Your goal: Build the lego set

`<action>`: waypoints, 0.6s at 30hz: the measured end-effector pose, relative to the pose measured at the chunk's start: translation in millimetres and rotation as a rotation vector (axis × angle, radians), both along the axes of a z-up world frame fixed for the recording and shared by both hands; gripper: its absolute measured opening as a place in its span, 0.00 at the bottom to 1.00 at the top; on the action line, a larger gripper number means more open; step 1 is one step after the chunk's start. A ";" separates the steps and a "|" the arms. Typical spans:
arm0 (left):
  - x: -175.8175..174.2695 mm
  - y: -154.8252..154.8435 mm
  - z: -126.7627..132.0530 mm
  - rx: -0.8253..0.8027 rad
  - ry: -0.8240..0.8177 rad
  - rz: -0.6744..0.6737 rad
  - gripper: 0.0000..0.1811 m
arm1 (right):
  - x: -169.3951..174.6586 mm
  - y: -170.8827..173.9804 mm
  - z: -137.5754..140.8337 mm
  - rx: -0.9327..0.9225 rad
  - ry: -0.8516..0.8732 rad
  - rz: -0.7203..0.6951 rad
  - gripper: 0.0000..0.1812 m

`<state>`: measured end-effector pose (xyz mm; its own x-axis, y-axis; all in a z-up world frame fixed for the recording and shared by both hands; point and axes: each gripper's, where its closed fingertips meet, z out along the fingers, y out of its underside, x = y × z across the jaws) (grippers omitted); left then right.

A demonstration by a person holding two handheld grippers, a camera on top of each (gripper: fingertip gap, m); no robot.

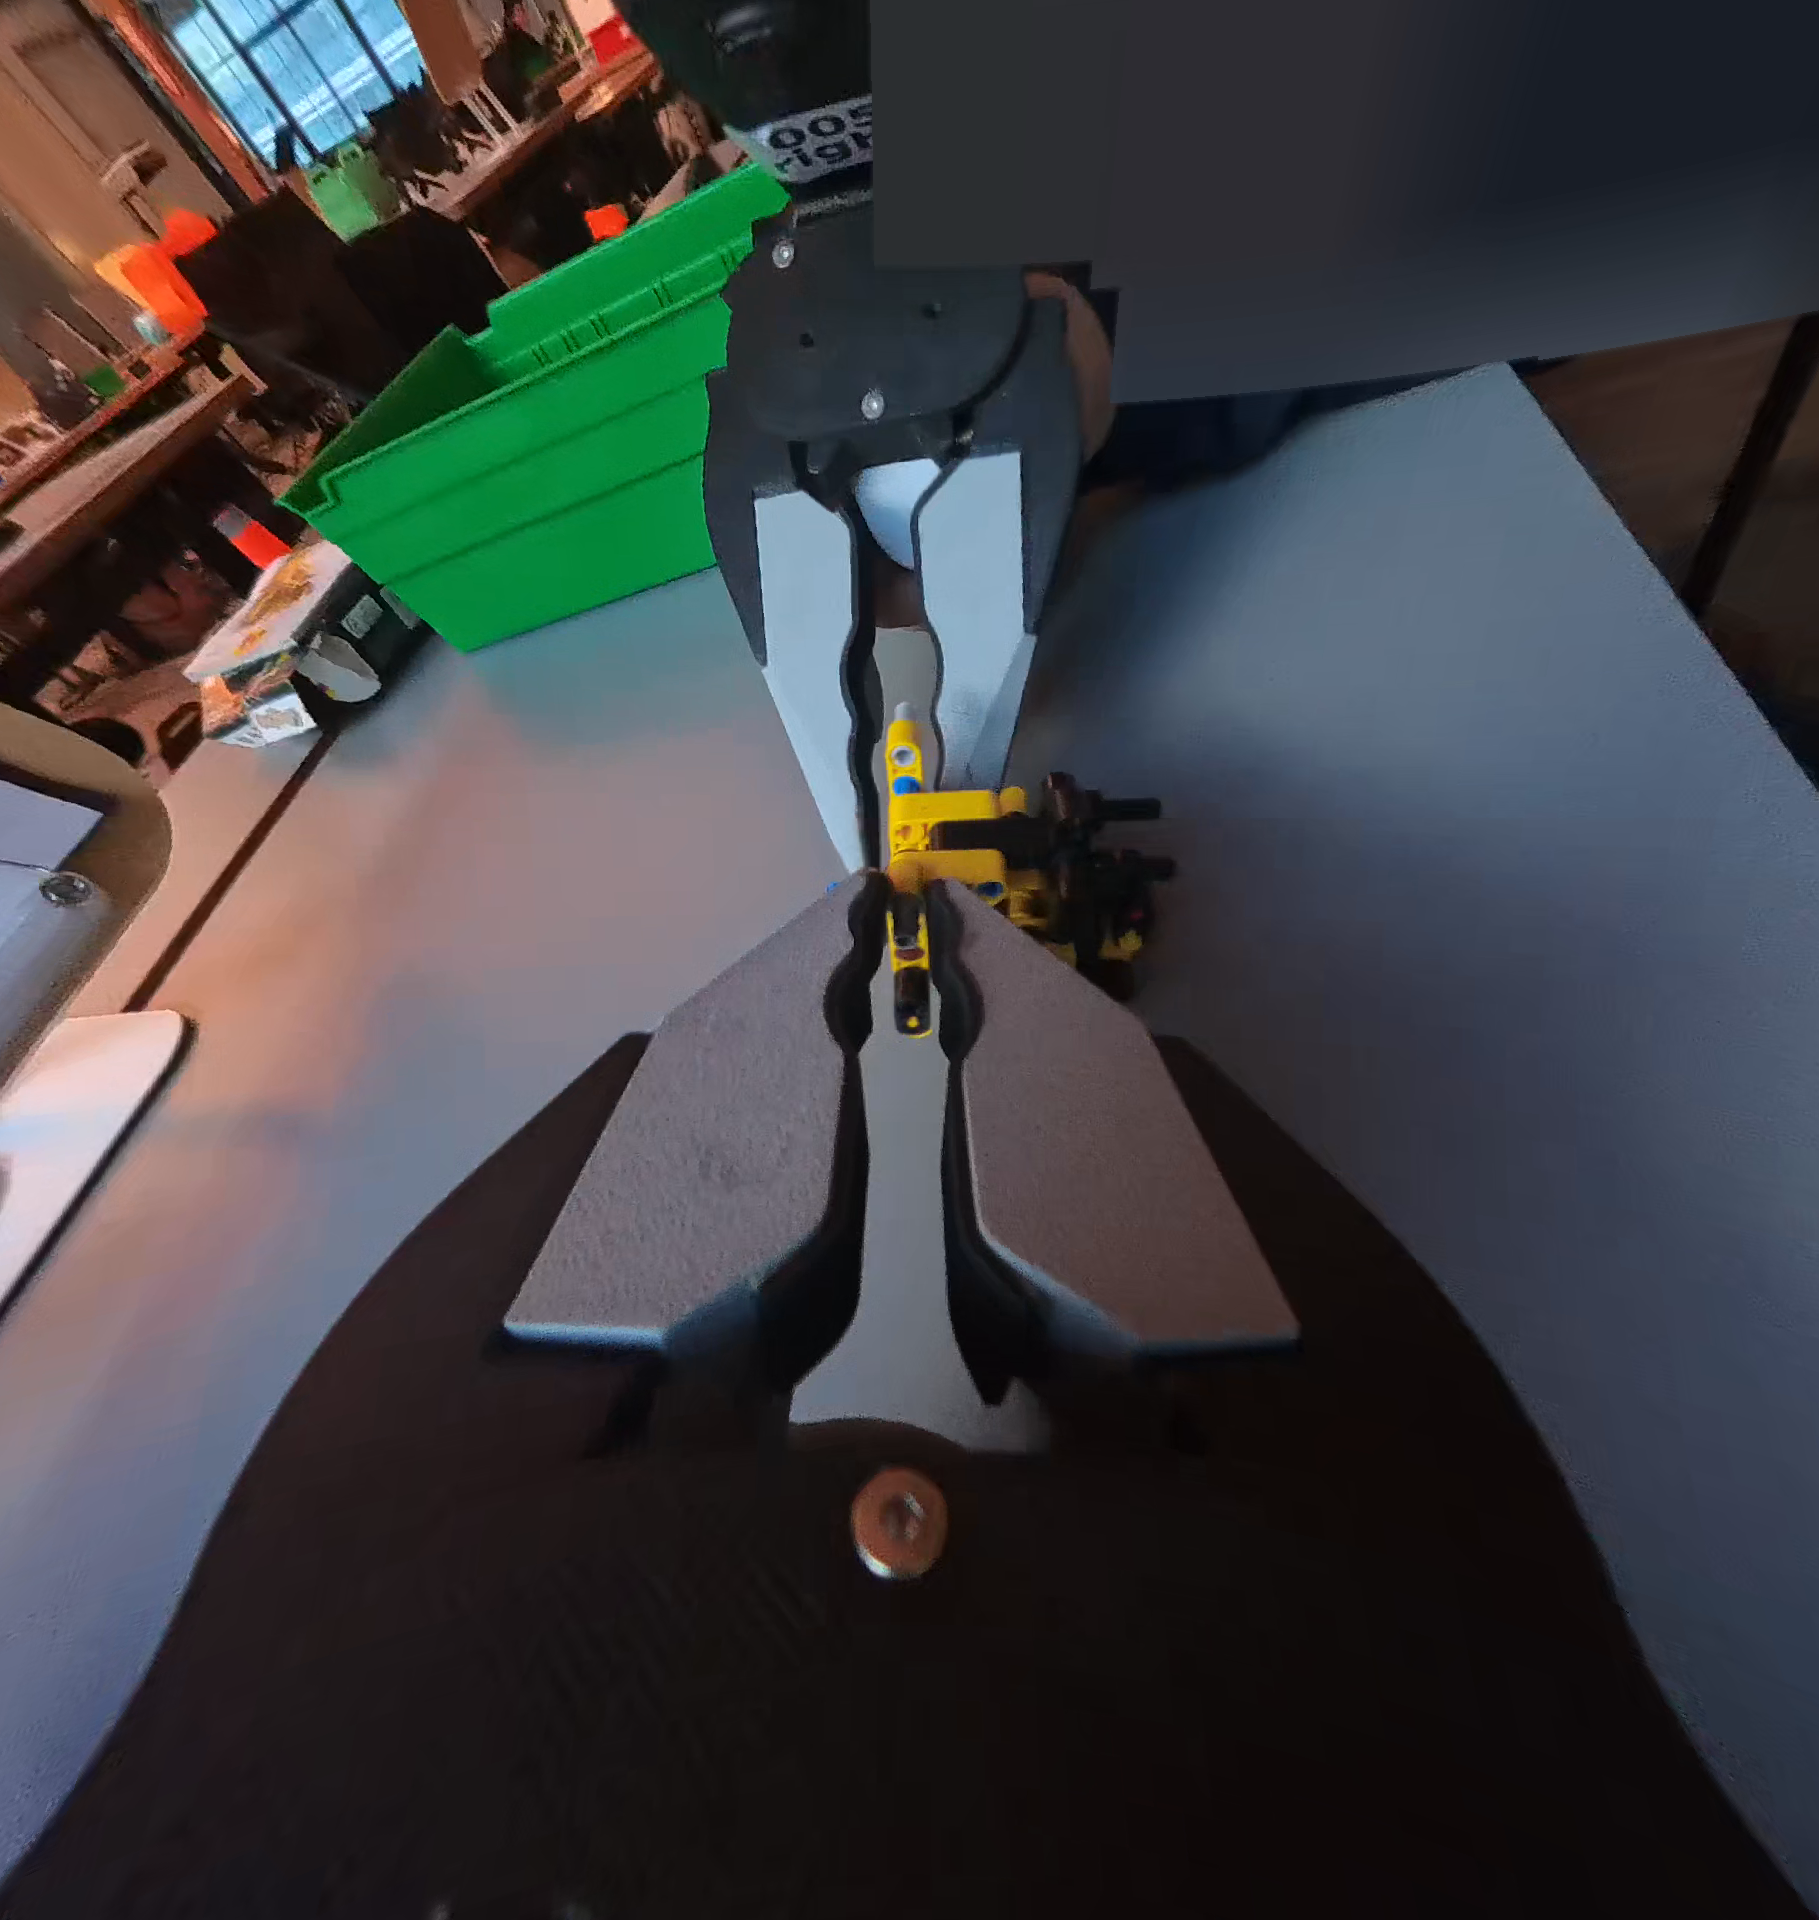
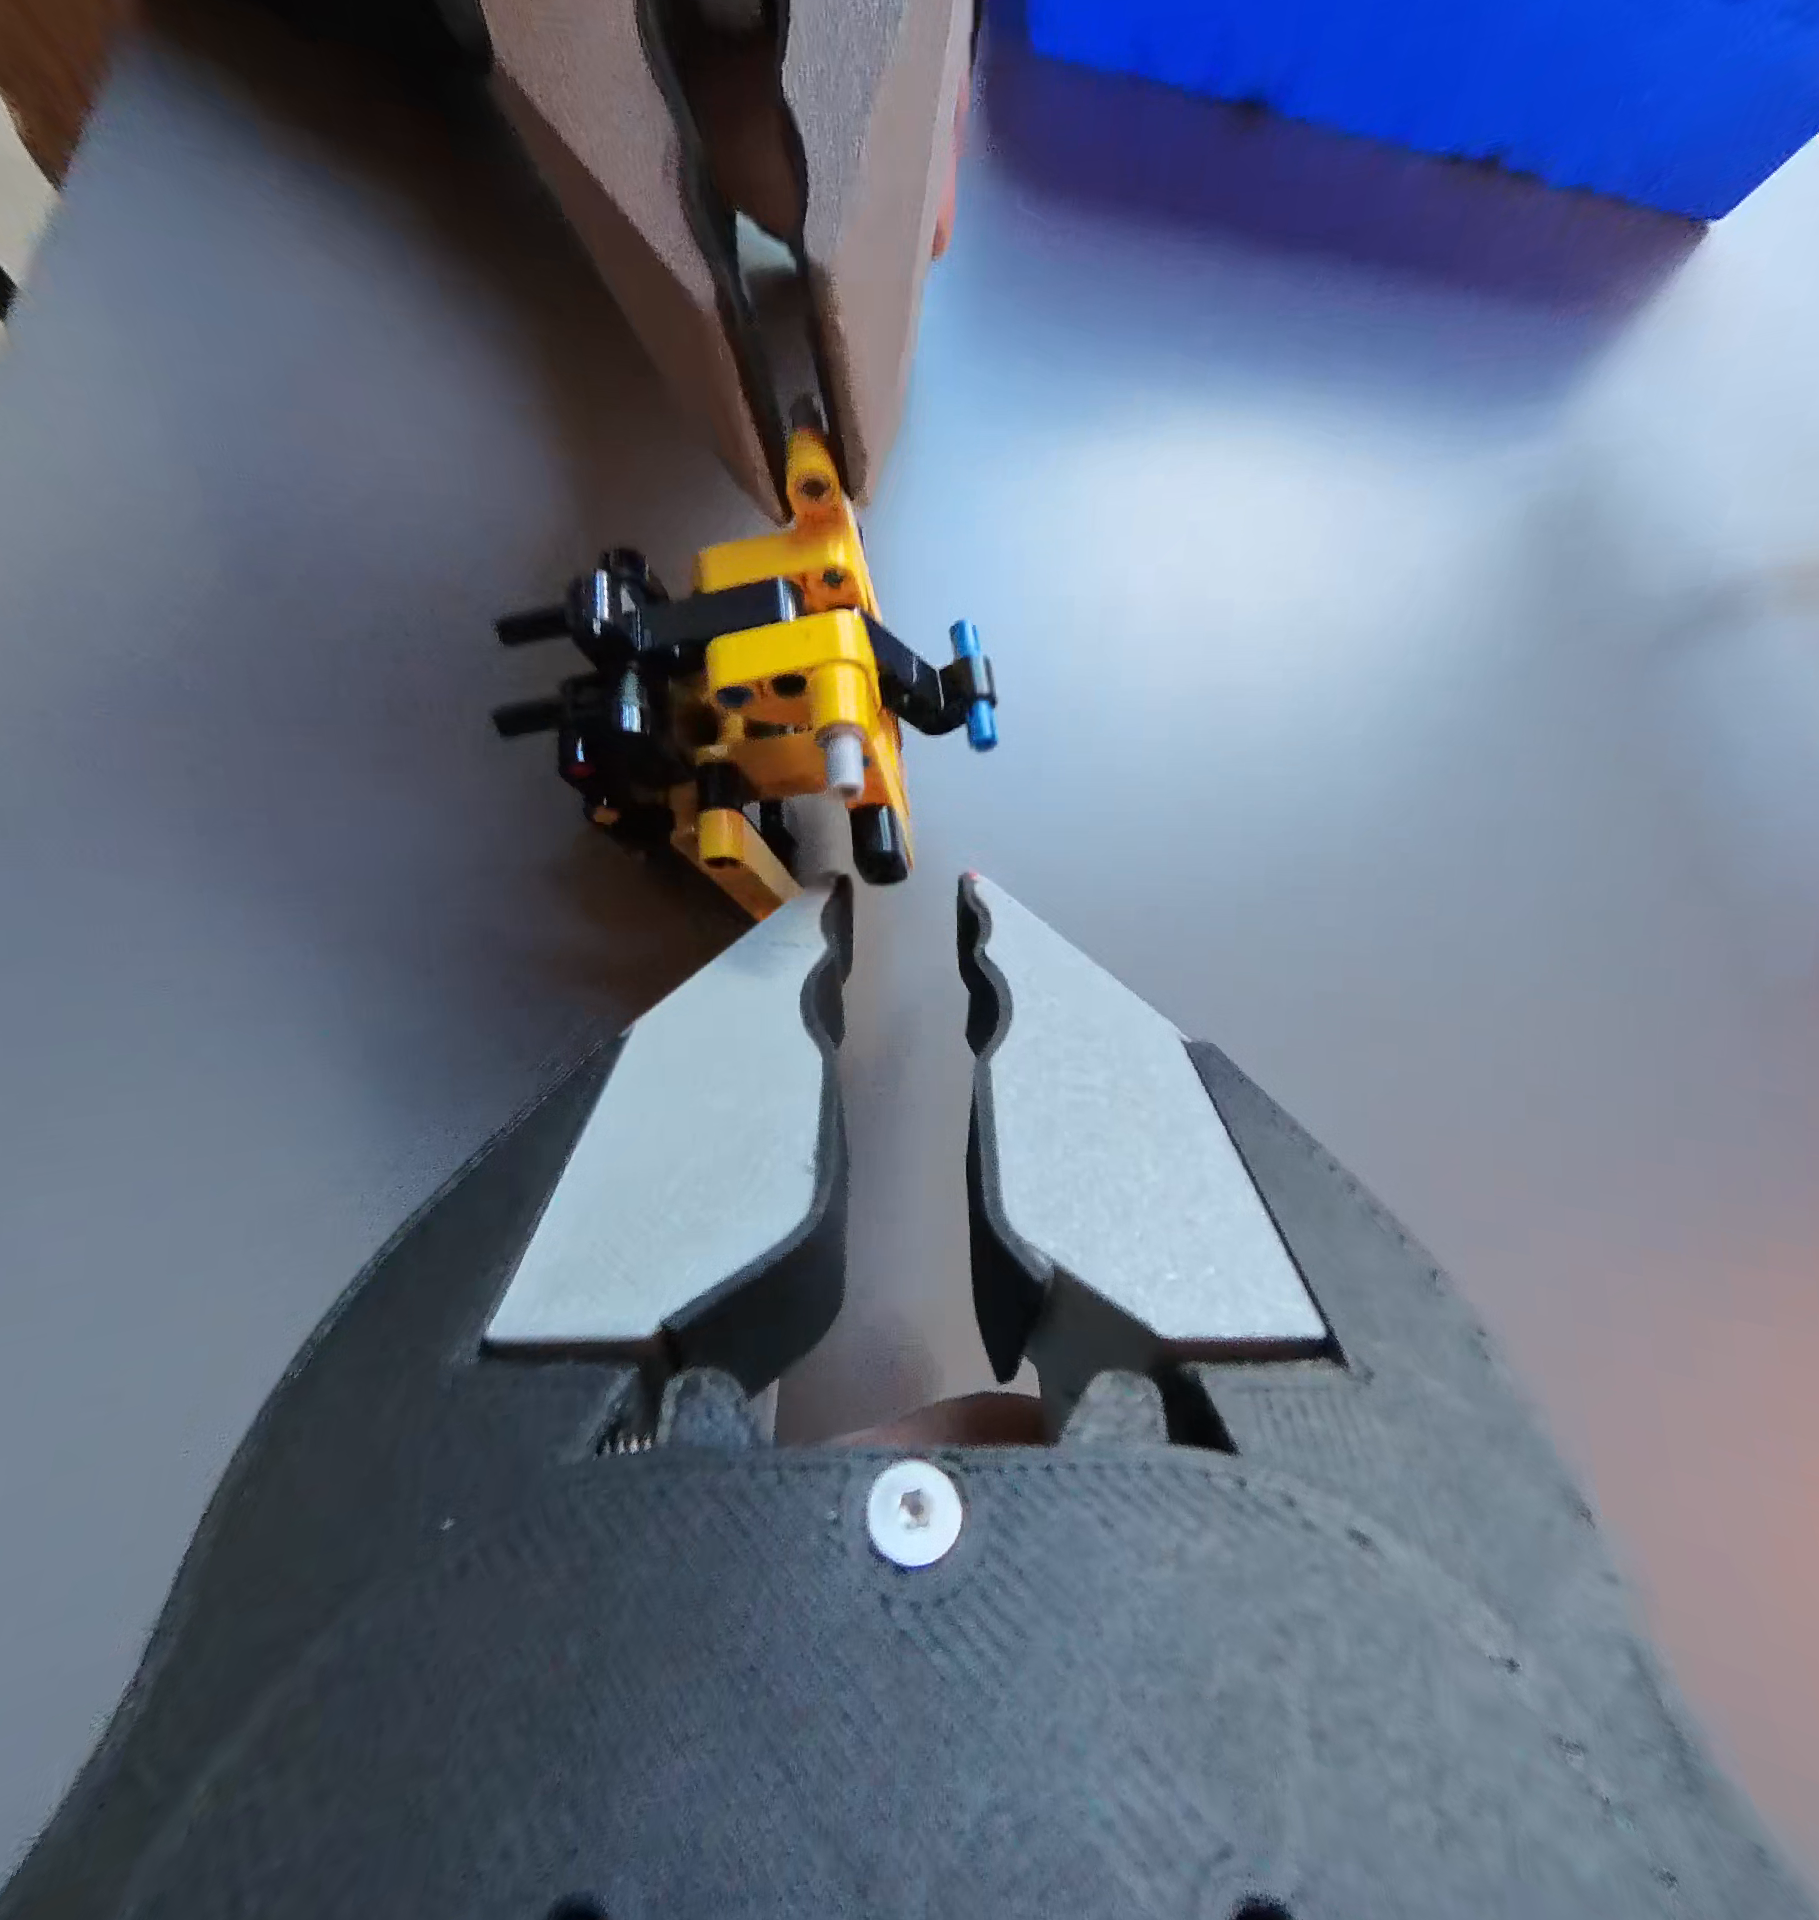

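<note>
Between the two facing grippers, on the pale grey table (image 1: 572, 1039), sits the yellow and black lego assembly (image 2: 770, 696). Left gripper (image 1: 905, 894) has its fingers drawn close together, pinching the yellow beam (image 1: 908, 966) that sticks out of the assembly toward that gripper; the right wrist view shows the same fingertips (image 2: 770, 488) clamped on the beam's rounded end. Right gripper (image 2: 905, 883) has its fingers spread apart with a clear gap and nothing between them; its left fingertip (image 2: 827, 904) sits right at the near end of the assembly, and contact cannot be told. In the left wrist view the assembly's far end appears to reach in between those fingers.

The assembly's long axis runs along the line from one gripper to the other. Black pins (image 2: 531, 670) point out to one side, and a short blue pin (image 2: 974, 686) on a black arm sticks out to the other.

A green bin (image 1: 531, 488) stands farther back on the table beside the right gripper; its inside is not visible. A blue box (image 2: 1456, 94) stands at the table's far edge in the right wrist view, contents also hidden
</note>
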<state>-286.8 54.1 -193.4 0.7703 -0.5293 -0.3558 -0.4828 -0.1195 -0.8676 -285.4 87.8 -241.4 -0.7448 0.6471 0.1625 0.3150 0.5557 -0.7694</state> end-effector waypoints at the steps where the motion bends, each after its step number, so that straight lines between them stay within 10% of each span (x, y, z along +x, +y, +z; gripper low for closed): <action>1: -0.2 -0.8 0.1 -0.005 -0.003 -0.002 0.02 | 0.9 0.1 -2.4 0.011 -0.004 0.003 0.10; 18: -25.3 0.2 -16.8 -0.183 -0.108 0.121 0.17 | -5.0 -7.2 25.9 -0.153 0.067 -0.003 0.02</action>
<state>-312.1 54.2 -210.2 0.8604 -0.4790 -0.1741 -0.3607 -0.3311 -0.8719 -290.5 80.7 -215.5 -0.7340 0.6700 0.1106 0.2617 0.4294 -0.8643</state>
